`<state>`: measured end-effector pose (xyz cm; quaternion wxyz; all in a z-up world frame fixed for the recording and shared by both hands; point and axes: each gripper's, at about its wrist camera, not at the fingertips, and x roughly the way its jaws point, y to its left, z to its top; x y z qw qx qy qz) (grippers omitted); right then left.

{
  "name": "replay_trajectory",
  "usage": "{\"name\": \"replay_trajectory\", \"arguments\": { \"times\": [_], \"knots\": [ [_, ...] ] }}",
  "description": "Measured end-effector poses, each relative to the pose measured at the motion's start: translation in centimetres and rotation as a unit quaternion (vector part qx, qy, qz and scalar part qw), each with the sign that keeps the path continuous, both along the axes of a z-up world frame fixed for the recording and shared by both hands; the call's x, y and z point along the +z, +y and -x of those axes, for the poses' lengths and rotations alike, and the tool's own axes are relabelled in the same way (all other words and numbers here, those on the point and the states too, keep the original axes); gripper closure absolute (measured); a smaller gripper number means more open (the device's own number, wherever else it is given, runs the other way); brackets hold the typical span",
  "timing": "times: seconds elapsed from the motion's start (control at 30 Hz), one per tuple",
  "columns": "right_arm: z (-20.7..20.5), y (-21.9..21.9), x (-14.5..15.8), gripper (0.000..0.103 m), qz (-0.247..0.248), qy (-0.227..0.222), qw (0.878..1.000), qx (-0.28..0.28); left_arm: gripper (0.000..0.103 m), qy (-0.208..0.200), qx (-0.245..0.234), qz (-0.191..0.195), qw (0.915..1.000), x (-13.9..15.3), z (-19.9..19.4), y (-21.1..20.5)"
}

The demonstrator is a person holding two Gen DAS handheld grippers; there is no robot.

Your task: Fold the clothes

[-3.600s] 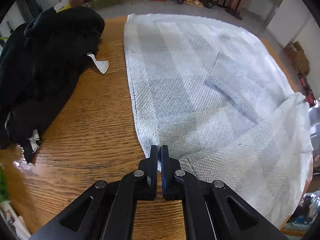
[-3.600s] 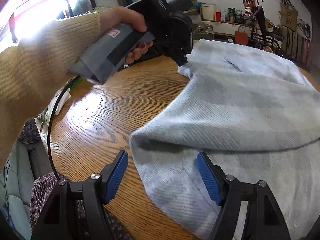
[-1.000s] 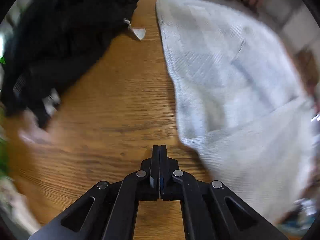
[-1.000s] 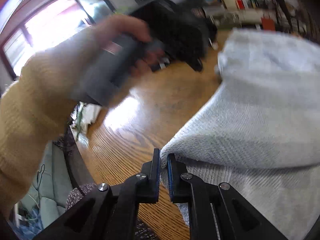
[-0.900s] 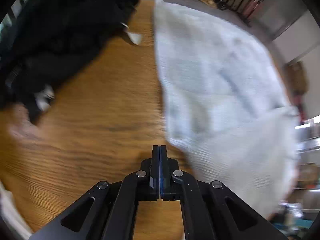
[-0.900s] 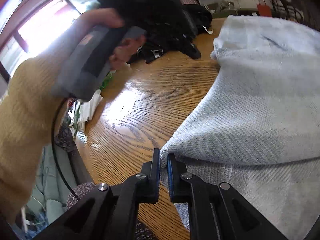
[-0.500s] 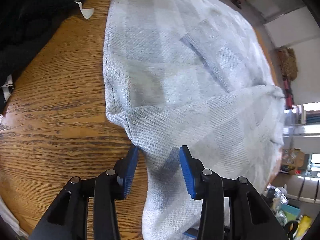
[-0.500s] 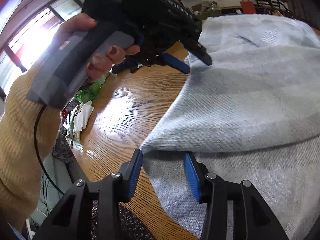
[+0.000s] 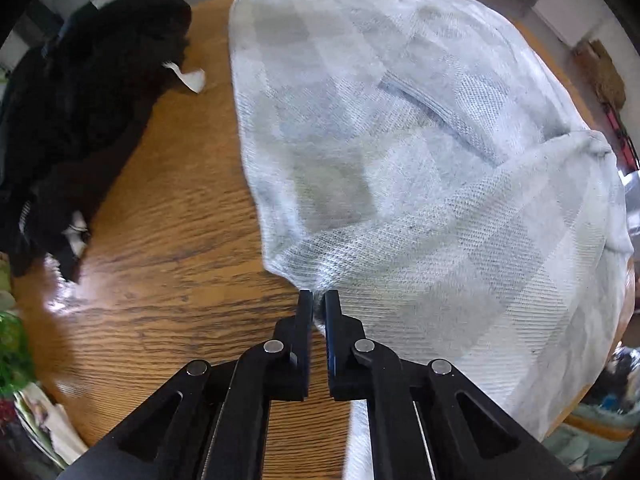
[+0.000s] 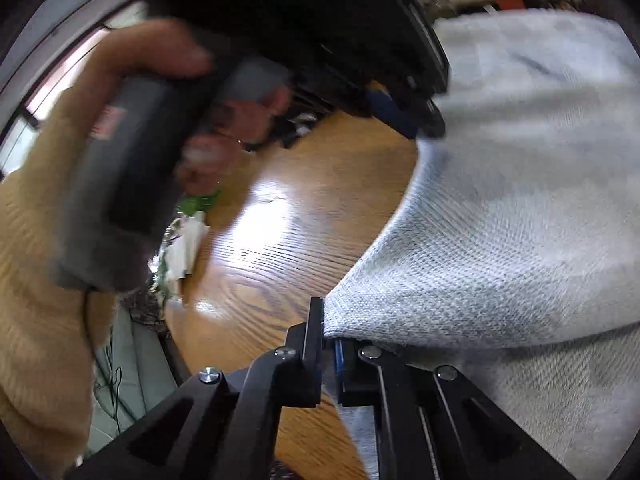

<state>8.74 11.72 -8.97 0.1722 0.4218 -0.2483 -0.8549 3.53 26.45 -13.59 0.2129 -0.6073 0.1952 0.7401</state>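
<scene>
A pale grey-white knit garment (image 9: 400,140) lies spread on the round wooden table (image 9: 168,280), with a fold laid across its near part. My left gripper (image 9: 319,300) pinches the fold's left corner, its jaws closing tight on the cloth. In the right wrist view the same garment (image 10: 520,220) fills the right side. My right gripper (image 10: 326,320) is shut on its near folded corner, and cloth covers the right fingertip. The left gripper (image 10: 420,128), held by a hand (image 10: 224,120) in a yellow sleeve, bites the cloth edge farther back.
A heap of black clothes (image 9: 80,100) with a white tag (image 9: 192,78) lies at the table's left. Bare wood (image 10: 280,240) runs between the grippers along the table edge. Room clutter and bags stand beyond the table's far side.
Half a second ago both grippers stood open around the garment's edge; now both are closed on the cloth. The left gripper has shifted along the edge, and the right view is blurred.
</scene>
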Motion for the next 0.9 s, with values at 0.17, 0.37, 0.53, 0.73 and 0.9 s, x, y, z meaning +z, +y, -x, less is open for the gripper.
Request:
{"name": "replay_trajectory", "arguments": {
  "times": [0.17,0.37,0.53,0.73,0.9],
  "knots": [
    [0.4,-0.5,-1.2,0.097,-0.006,-0.023,1.0,0.014,0.103,-0.02,0.039,-0.025,0.9987,-0.5,0.2,-1.9],
    [-1.5,1.0,-0.5,0.044,0.007,-0.031,0.999,0.02,0.101,-0.054,0.029,-0.126,0.9901,2.5,-2.7,-1.5],
    [-5.6,5.1,2.0,0.05,-0.018,0.002,1.0,-0.009,0.099,-0.035,-0.011,-0.091,0.9952,1.6,-4.3,0.3],
    [-9.9,16.7,3.2,0.057,-0.05,-0.009,0.979,-0.2,0.099,-0.028,-0.011,-0.037,0.9988,-0.7,-3.8,-1.6],
    [-13.9,26.9,3.7,0.055,-0.088,-0.041,0.93,-0.356,0.099,-0.008,-0.022,-0.07,0.9972,2.0,-5.6,-0.9]
  ]
}}
